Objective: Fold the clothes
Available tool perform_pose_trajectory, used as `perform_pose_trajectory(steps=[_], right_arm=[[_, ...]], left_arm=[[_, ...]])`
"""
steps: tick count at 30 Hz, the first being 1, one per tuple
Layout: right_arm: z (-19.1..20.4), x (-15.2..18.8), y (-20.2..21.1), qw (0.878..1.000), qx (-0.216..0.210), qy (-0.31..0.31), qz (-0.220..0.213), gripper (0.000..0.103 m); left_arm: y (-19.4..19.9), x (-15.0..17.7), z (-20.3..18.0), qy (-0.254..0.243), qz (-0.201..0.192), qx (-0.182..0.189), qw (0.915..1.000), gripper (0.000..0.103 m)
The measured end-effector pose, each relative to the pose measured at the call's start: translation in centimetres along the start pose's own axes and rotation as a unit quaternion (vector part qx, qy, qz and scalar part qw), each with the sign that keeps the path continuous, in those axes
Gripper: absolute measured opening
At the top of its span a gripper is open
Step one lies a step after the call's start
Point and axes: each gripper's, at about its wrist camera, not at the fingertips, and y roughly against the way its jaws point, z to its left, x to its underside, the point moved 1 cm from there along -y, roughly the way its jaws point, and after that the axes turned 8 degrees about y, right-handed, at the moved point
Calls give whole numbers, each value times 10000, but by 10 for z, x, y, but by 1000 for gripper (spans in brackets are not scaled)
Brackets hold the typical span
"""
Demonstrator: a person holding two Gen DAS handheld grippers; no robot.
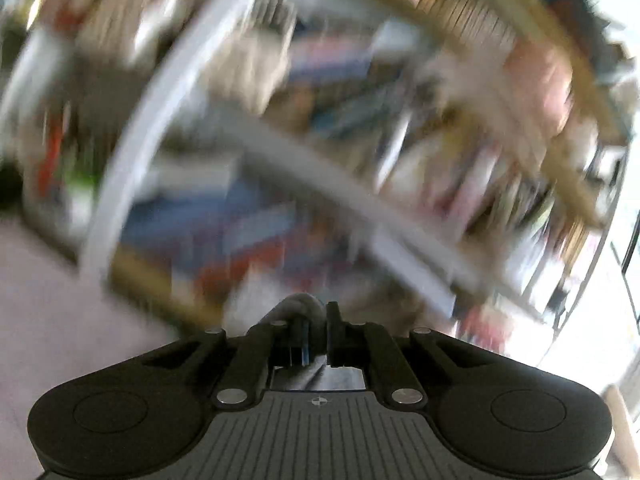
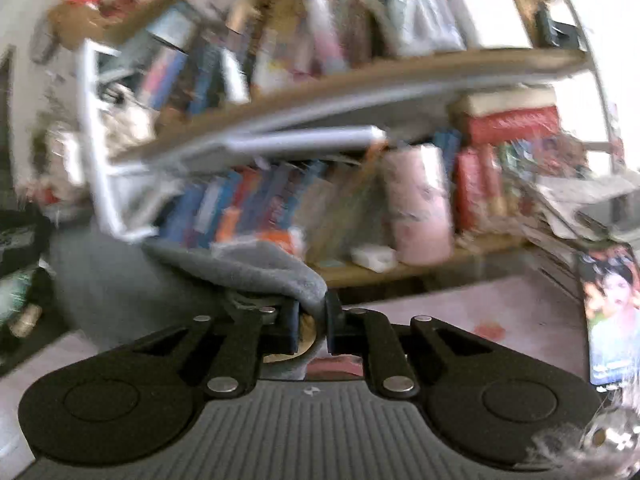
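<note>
**Grey garment, gripped at two points, both claws closed on cloth**

Item 1. One soft grey fleece garment (image 2: 256, 270). In the right wrist view it bunches over the fingertips and trails off to the left, lifted clear of the pink surface (image 2: 460, 308) below. In the left wrist view only a small grey fold (image 1: 302, 304) shows, pinched between the fingers.

Item 2. Two black two-finger grippers. Right gripper (image 2: 314, 312): jaws drawn narrow, clamped on an edge of the garment. Left gripper (image 1: 316, 320): jaws likewise narrow, holding the grey fold between them.

Item 3. One white-framed bookshelf with wooden boards (image 2: 360, 76), behind the garment; at least two boards visible in the right wrist view, crammed with upright books, count not readable through blur. The left wrist view shows the same shelving (image 1: 132, 152), heavily smeared.

Item 4. One pink cylindrical roll (image 2: 420, 204), standing on the lower board.

Item 5. One printed picture with a face (image 2: 612, 308), at the right edge, near the pink surface.
</note>
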Motion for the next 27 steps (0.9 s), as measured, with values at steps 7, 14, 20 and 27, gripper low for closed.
perform_pose_trajectory(steps=[7,14,20,27], right_arm=[[77,36,-19,9497,-2812,-410,1319,11],[84,35,-10,9020,-4077,-893,1107,11],[86,69,-49,9067,-3319,-1071,2373,11],[98,70,-53,9077,-3276,-1015,2417,12]], left_arm=[[-19,-17,-90,-1245,-39,277,9918,6],[-26,11,-129,-2428,284,814,9662,14],[-87,45,-60,-2700,2263,-1134,9290,36],[-10,48,7,-2078,1721,-1466,9517,77]])
